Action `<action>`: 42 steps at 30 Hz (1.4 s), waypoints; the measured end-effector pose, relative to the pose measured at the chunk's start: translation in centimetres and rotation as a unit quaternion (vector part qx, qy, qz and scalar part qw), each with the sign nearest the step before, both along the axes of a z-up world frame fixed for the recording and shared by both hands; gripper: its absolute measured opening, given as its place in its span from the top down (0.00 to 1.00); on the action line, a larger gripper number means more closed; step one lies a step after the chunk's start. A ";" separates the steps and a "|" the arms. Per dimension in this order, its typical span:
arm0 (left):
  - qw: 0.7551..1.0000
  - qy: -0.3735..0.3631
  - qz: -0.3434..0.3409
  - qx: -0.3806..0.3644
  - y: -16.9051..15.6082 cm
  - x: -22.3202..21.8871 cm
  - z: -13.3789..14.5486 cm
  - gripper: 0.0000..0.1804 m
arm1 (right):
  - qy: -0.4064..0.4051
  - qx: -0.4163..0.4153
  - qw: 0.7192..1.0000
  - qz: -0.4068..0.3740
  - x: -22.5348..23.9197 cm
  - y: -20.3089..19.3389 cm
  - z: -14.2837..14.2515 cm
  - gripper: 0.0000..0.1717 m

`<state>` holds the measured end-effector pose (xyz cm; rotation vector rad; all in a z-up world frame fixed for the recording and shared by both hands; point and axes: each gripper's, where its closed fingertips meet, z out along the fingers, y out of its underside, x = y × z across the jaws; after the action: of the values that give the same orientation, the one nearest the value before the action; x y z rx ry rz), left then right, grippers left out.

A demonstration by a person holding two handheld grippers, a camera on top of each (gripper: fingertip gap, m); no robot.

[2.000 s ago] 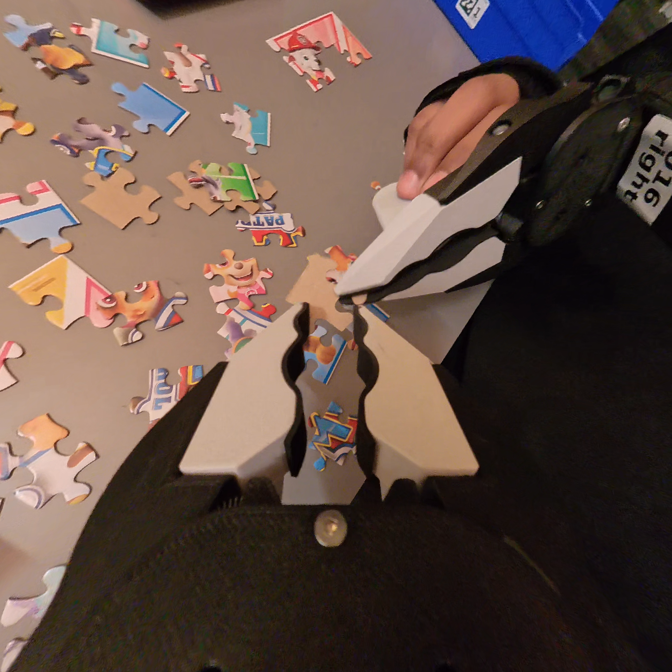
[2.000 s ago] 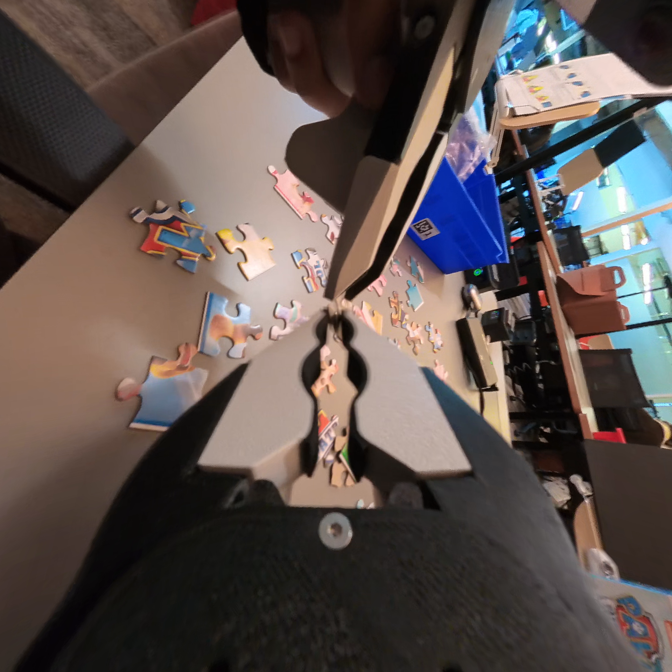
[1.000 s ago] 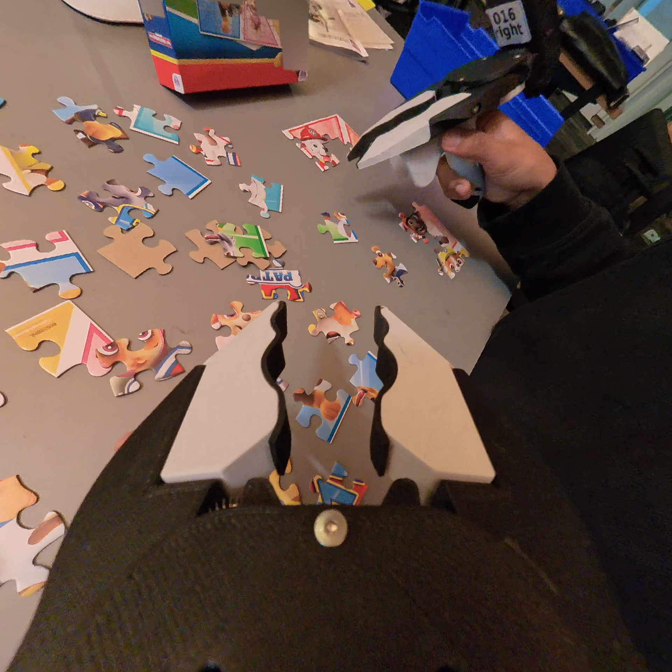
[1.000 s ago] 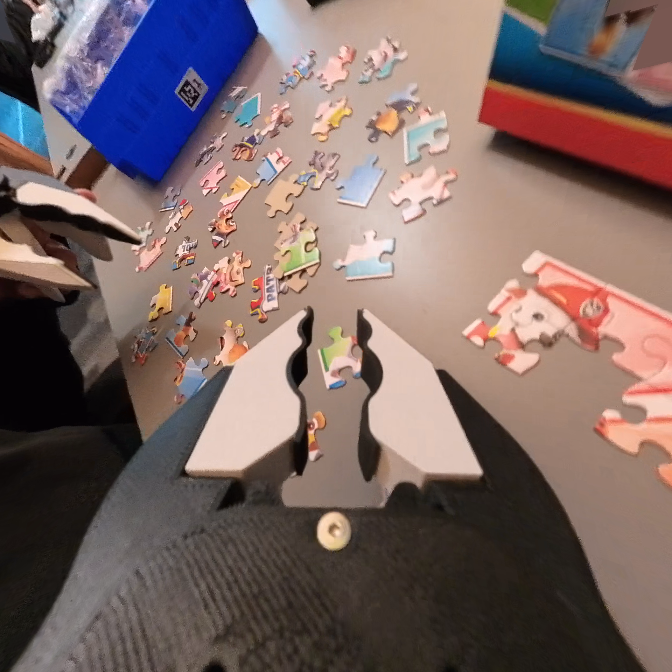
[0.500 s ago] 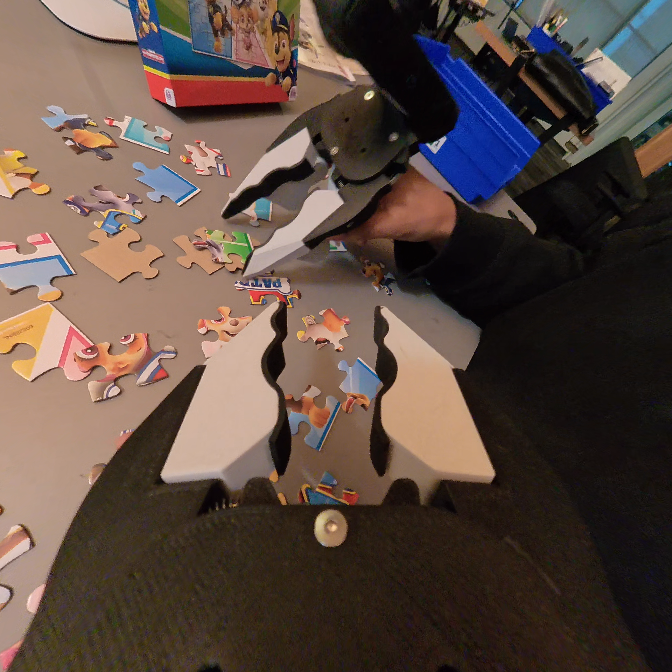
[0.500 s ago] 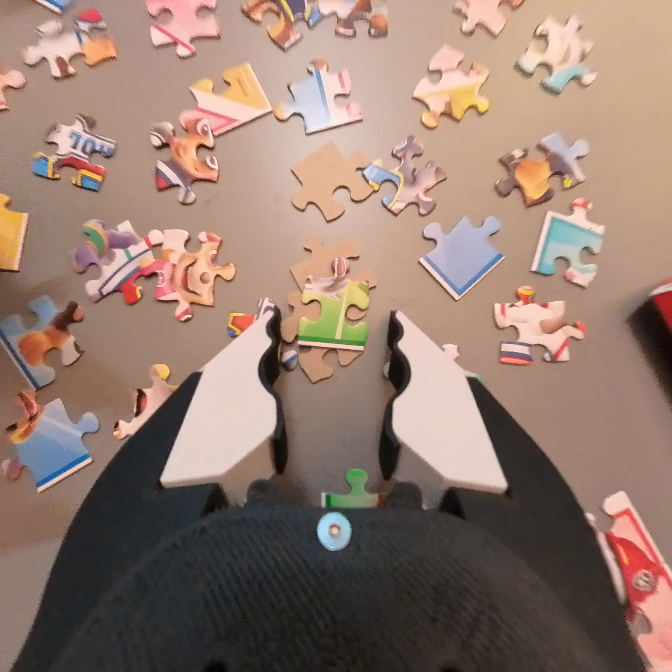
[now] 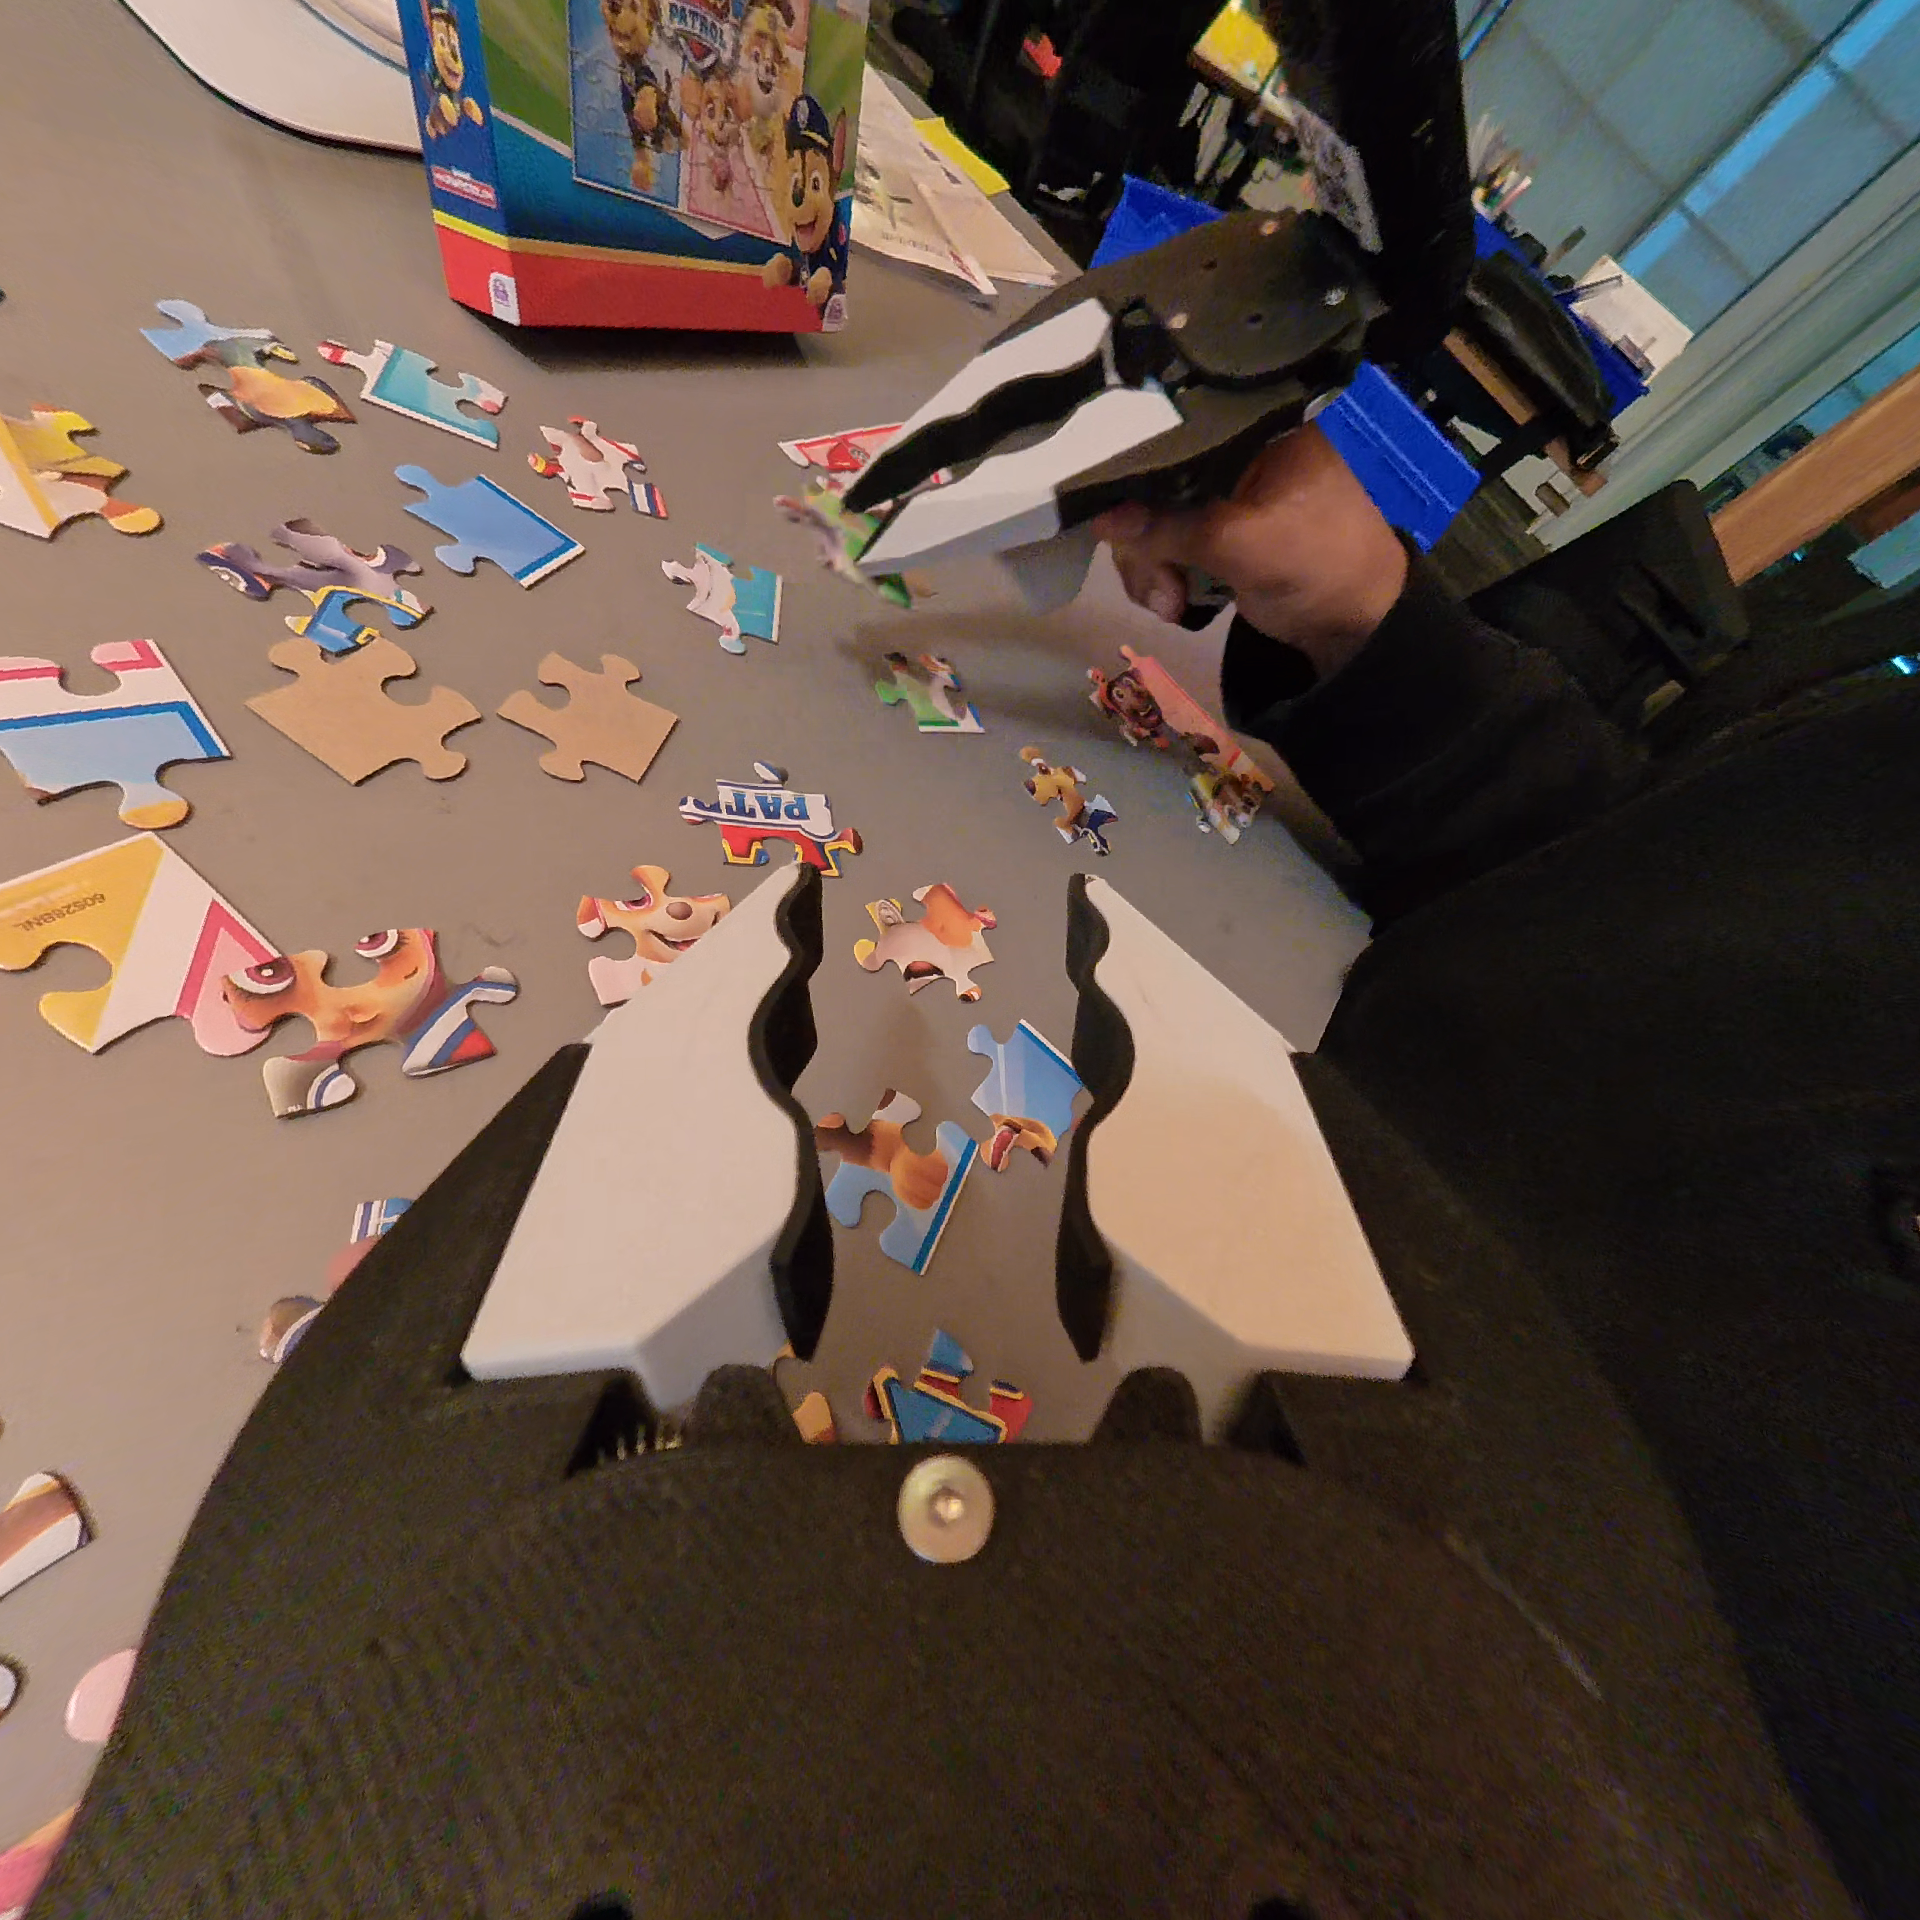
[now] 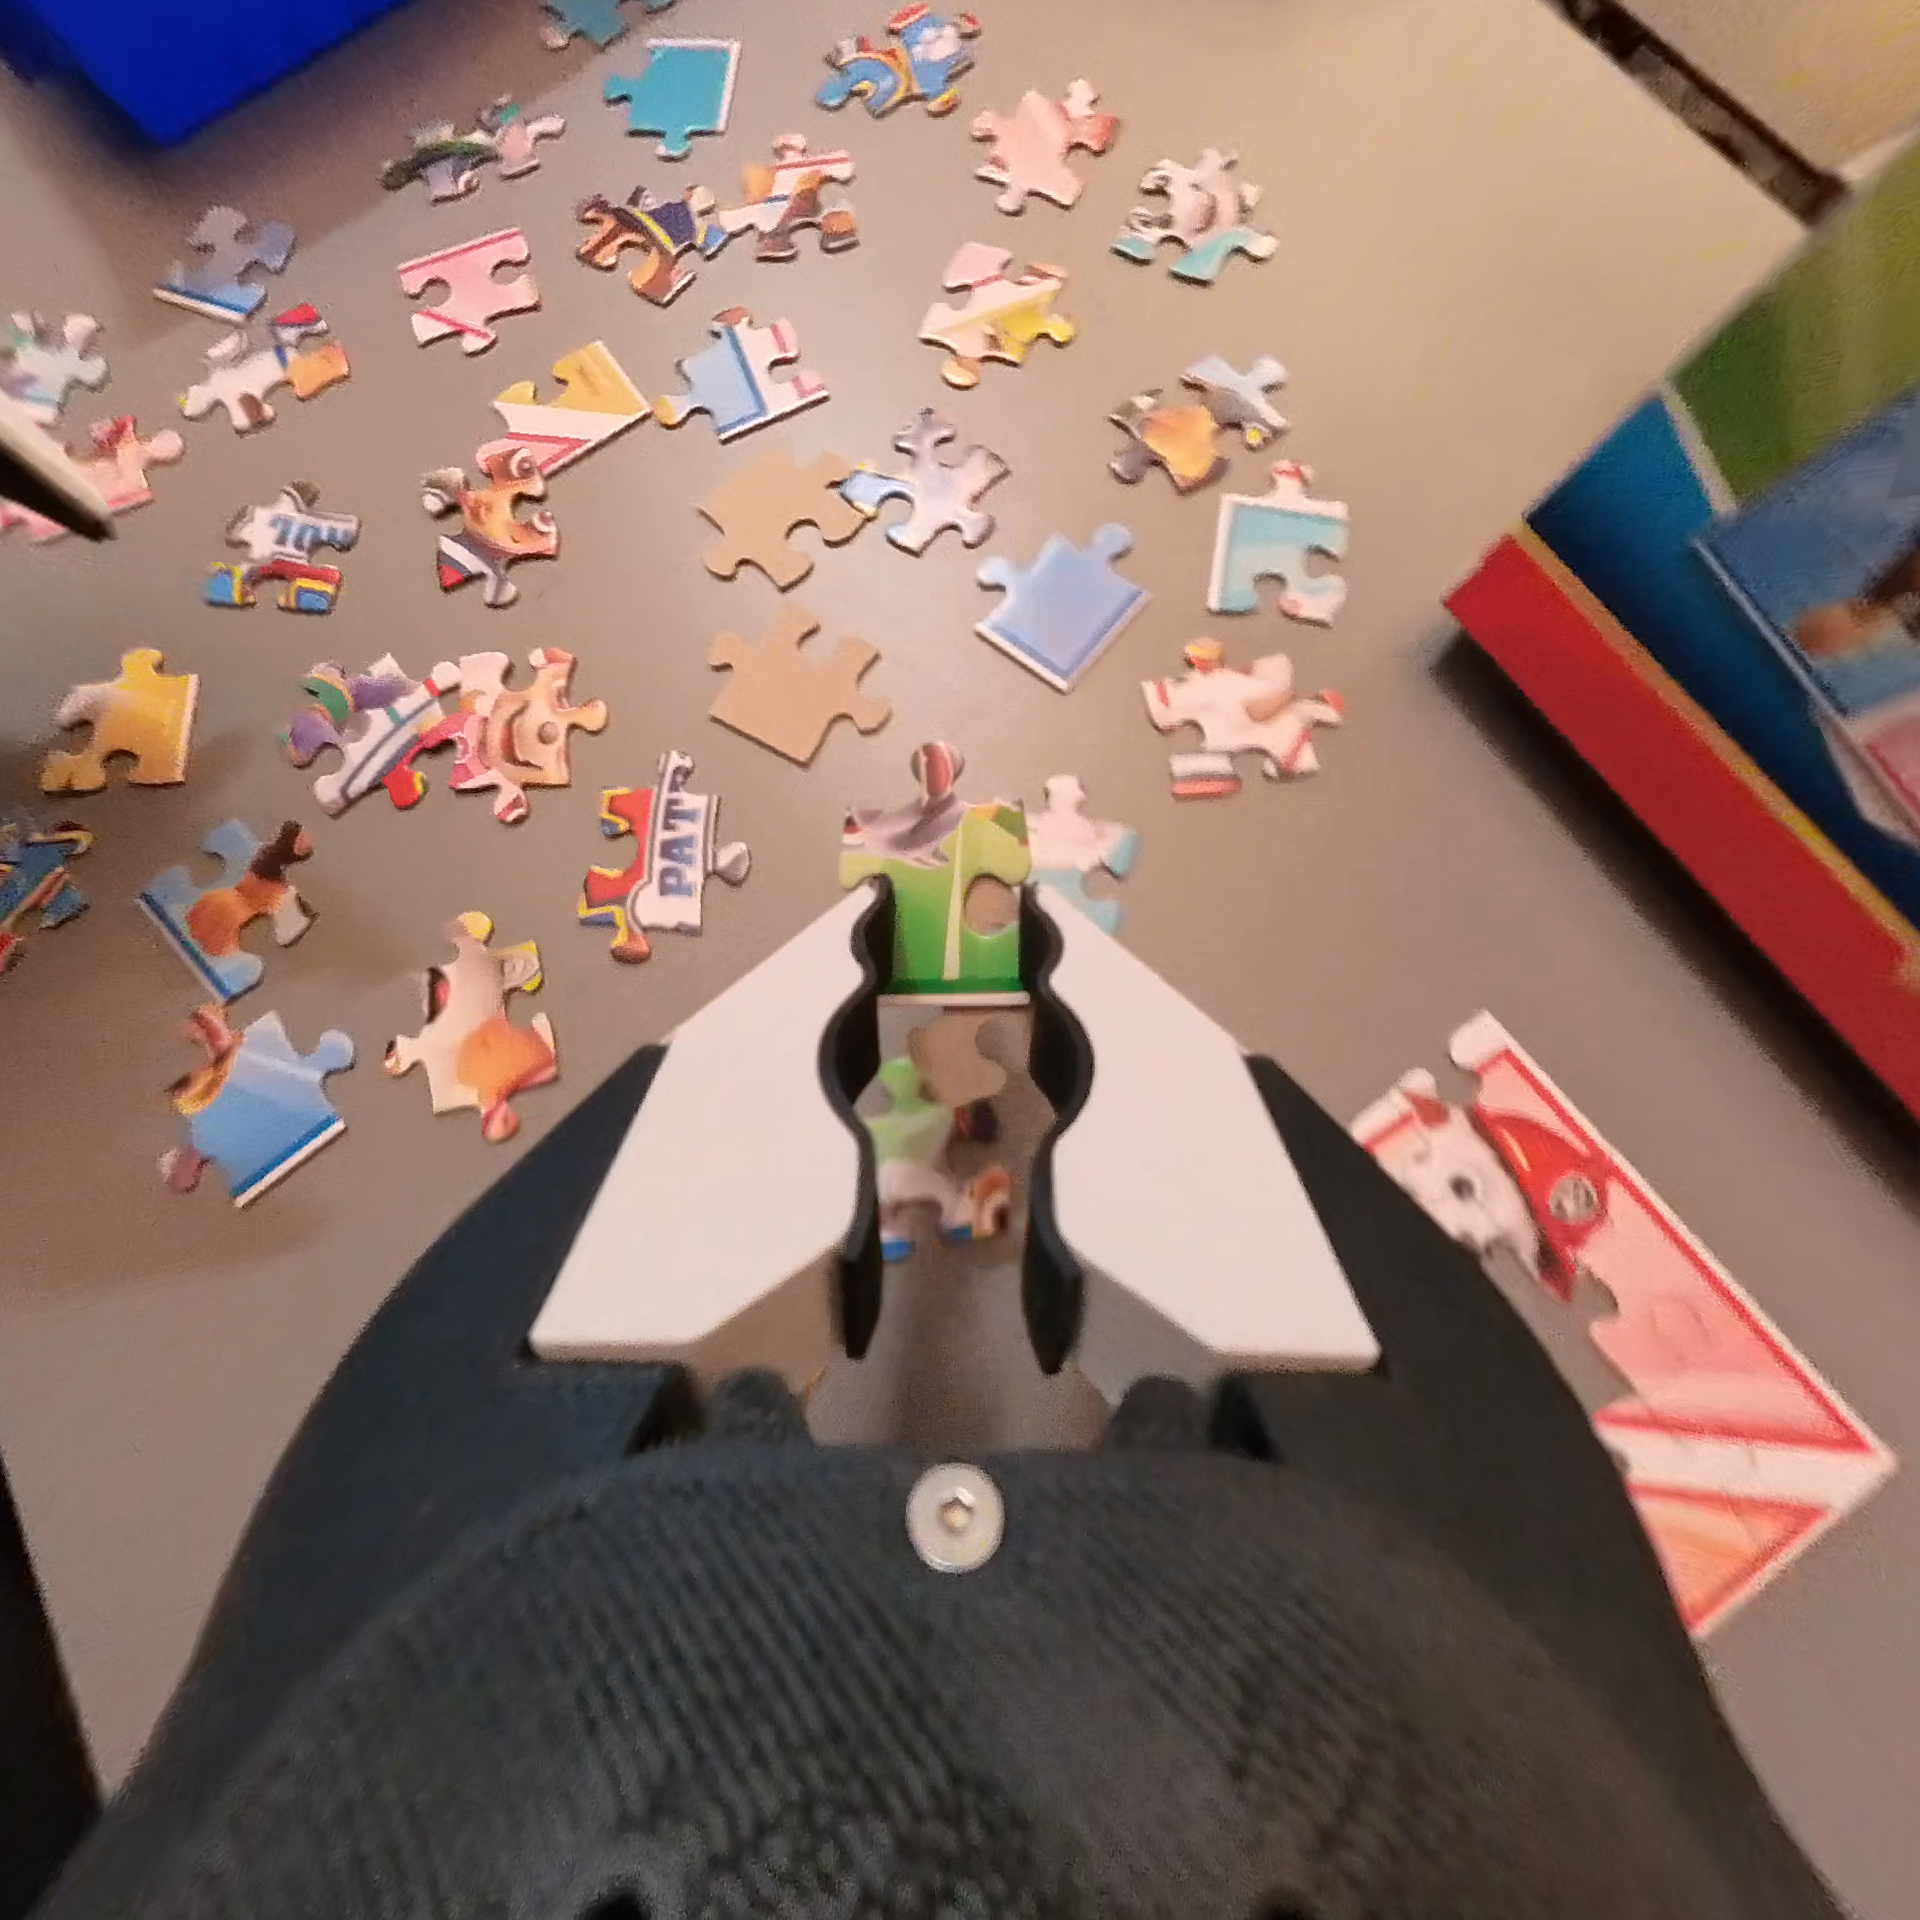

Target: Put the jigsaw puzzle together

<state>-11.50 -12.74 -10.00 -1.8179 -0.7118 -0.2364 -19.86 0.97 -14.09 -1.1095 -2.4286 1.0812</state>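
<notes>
Green puzzle piece [image 8: 940,894] pinched in raised right tool [image 8: 954,914].

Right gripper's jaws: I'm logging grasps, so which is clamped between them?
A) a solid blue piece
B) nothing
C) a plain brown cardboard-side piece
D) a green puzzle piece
D: in the right wrist view the right gripper has its jaws closed on the green puzzle piece, lifted above the grey table.

L claw [image 7: 940,904] open, pieces [image 7: 925,940] below
</notes>
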 end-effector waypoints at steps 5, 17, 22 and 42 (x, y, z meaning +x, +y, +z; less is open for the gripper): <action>1.000 -0.009 -0.009 0.025 0.9 -0.2 0.2 0.76 | -0.025 -0.085 0.996 0.013 1.2 -1.5 0.8 0.87; 0.999 -0.017 -0.019 0.043 2.3 0.6 0.8 0.76 | 0.008 -0.109 0.993 0.039 -2.0 -4.9 1.8 0.87; 0.998 -0.017 -0.013 0.051 2.0 0.4 1.0 0.76 | -0.002 -0.129 0.991 0.040 -1.8 -4.6 2.1 0.83; 0.998 -0.016 -0.018 0.050 2.3 0.9 0.8 0.76 | -0.019 0.062 0.993 0.104 -3.2 -5.6 -4.1 0.79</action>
<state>-10.60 -10.40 -9.22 -1.7362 -0.6781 -0.3206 -23.01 -4.68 -18.24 -0.8632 -2.6475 0.9589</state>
